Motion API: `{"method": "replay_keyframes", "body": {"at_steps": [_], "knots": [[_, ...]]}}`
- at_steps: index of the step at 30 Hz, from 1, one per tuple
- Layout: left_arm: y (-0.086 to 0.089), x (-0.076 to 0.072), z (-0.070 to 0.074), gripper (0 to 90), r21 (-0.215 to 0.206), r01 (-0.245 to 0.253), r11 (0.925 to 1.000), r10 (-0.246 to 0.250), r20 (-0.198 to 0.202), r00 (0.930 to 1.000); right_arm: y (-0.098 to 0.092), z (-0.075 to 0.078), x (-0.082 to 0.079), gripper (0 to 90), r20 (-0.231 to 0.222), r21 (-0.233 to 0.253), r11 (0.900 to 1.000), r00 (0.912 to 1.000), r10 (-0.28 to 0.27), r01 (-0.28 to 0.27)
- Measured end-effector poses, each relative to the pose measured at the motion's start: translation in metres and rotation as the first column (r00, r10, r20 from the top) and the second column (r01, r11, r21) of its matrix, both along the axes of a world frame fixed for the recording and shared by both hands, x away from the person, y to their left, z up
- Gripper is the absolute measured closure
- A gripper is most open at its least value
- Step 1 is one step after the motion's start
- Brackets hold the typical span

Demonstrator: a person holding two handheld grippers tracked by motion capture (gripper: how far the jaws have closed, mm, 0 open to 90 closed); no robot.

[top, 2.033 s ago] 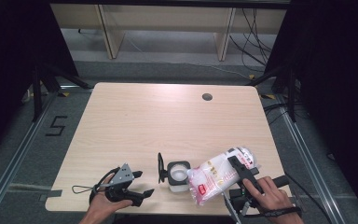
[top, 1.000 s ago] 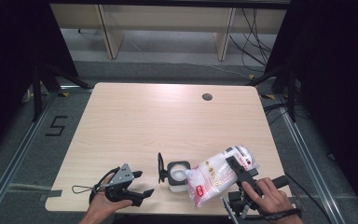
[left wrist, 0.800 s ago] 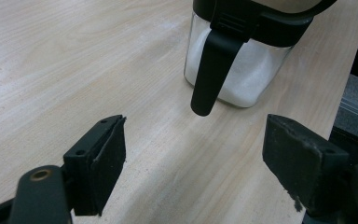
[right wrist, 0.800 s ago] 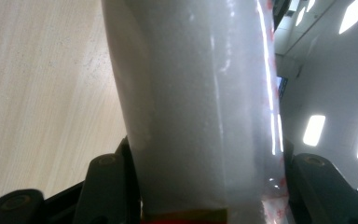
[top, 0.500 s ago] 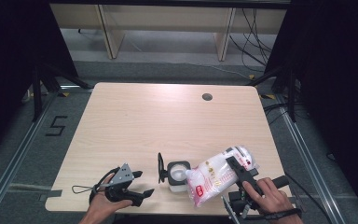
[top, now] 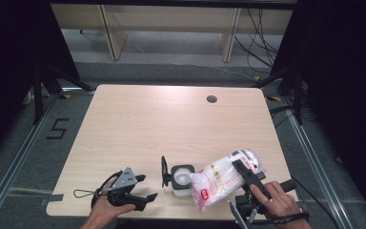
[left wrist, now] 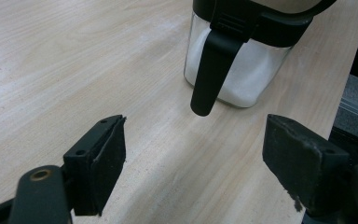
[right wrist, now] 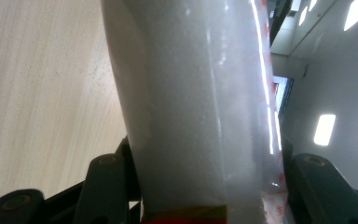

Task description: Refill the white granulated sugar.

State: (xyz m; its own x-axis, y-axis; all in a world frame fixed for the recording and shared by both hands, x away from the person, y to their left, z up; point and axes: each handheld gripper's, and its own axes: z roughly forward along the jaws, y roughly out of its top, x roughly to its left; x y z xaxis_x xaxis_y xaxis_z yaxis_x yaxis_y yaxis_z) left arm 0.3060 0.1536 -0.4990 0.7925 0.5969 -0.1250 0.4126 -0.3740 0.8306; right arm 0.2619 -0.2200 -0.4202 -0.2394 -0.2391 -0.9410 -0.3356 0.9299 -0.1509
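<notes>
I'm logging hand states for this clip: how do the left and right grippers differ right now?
The left gripper is open and holds nothing; the right gripper is clamped on the bag of white granules. The left gripper sits low, near the table, its jaws toward the clear jar; the right gripper holds the bag tilted beside the jar. Both are black, hand-held, near the front edge.

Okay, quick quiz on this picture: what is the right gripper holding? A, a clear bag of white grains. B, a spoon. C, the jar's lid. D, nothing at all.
A: the right gripper has its jaws closed on either side of the bag of white grains, tipped toward the open jar; the right gripper view shows the bag clamped between both jaws.
</notes>
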Motion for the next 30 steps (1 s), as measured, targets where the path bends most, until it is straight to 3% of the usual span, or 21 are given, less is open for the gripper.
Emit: {"method": "replay_keyframes", "body": {"at_steps": [1,2,3,5,6,8,9,10,13,14,15,16,17,18,19,22,24,30], "knots": [[-0.0003,-0.0002,0.0,21.0,-0.006,-0.001,1.0,0.001,-0.001,1.0,-0.0005,-0.0007,0.0003,50.5,0.012,0.016,1.0,0.9999,0.012,-0.012],[-0.0003,-0.0002,0.0001,20.9,-0.005,0.0,1.0,0.0,-0.001,1.0,0.0006,0.0029,-0.0007,50.5,0.009,-0.027,1.0,1.0,0.002,-0.002],[-0.0003,-0.0004,0.0002,20.9,-0.004,-0.002,1.0,0.002,-0.003,1.0,-0.0007,0.0007,-0.0018,50.5,-0.014,-0.001,1.0,0.9996,-0.025,0.025],[0.0004,0.0003,0.0001,20.9,0.006,-0.001,1.0,0.001,0.002,1.0,0.0008,0.0024,0.0001,50.5,-0.001,-0.019,1.0,0.9999,0.012,-0.012],[-0.0002,-0.0001,0.0,20.9,-0.003,-0.002,1.0,0.002,0.0,1.0,0.0002,0.0007,-0.0011,50.5,-0.011,0.0,1.0,0.9999,-0.008,0.008],[-0.0003,-0.0003,0.0,20.9,-0.005,-0.001,1.0,0.001,-0.001,1.0,0.0009,0.0018,-0.0004,50.5,0.007,-0.01,1.0,0.9999,0.011,-0.01],[-0.0006,-0.0006,-0.0001,20.9,-0.007,-0.003,1.0,0.003,-0.004,1.0,0.0015,0.0019,-0.0019,50.5,-0.009,-0.017,1.0,0.9999,-0.013,0.013],[-0.0005,-0.0004,-0.0001,20.9,-0.006,-0.002,1.0,0.002,-0.003,1.0,0.0002,-0.0009,-0.0029,50.5,-0.018,0.019,0.999,0.9993,-0.034,0.034],[-0.0001,-0.0001,0.0003,20.9,-0.004,0.002,1.0,-0.002,-0.003,1.0,0.0032,0.0021,-0.0017,50.5,0.012,-0.045,0.999,0.9999,0.011,-0.011],[-0.0001,-0.0001,0.0003,20.9,-0.005,0.002,1.0,-0.002,-0.004,1.0,0.0034,0.0005,-0.0036,50.5,-0.008,-0.025,1.0,0.9998,-0.018,0.018],[-0.0006,-0.0003,-0.0002,20.9,-0.011,-0.005,0.9999,0.005,-0.002,1.0,0.0047,0.0027,-0.0029,50.5,0.006,-0.029,1.0,0.9999,0.011,-0.011],[0.0006,0.0004,0.0002,20.9,0.009,-0.001,1.0,0.001,0.002,1.0,0.0043,0.0022,-0.0035,50.6,-0.004,-0.017,1.0,1.0,0.002,-0.002],[-0.0001,-0.0003,0.0003,20.9,-0.005,0.0,1.0,0.0,-0.005,1.0,0.0044,0.002,-0.0028,50.6,0.017,-0.015,1.0,0.9997,0.02,-0.019],[-0.0001,-0.0002,0.0004,20.9,-0.004,0.003,1.0,-0.003,-0.004,1.0,0.004,-0.0002,-0.0049,50.6,0.009,0.013,1.0,0.9999,-0.008,0.008],[-0.0002,-0.0004,0.0003,20.9,-0.005,0.001,1.0,-0.001,-0.005,1.0,0.0045,0.0008,-0.0053,50.6,0.004,-0.009,1.0,0.9999,-0.015,0.015],[-0.0001,-0.0002,0.0003,20.9,-0.004,0.002,1.0,-0.002,-0.004,1.0,0.0043,-0.0004,-0.004,50.6,0.008,0.003,1.0,1.0,-0.003,0.003],[0.0,-0.0001,0.0004,20.9,-0.003,0.003,1.0,-0.003,-0.001,1.0,0.0053,0.0024,-0.0024,50.6,-0.001,-0.048,0.999,0.9999,0.013,-0.013],[0.0001,0.0001,0.0001,20.9,0.001,-0.001,1.0,0.001,0.001,1.0,0.0055,0.0031,-0.0031,50.6,0.003,-0.038,0.999,1.0,0.007,-0.007]]}}
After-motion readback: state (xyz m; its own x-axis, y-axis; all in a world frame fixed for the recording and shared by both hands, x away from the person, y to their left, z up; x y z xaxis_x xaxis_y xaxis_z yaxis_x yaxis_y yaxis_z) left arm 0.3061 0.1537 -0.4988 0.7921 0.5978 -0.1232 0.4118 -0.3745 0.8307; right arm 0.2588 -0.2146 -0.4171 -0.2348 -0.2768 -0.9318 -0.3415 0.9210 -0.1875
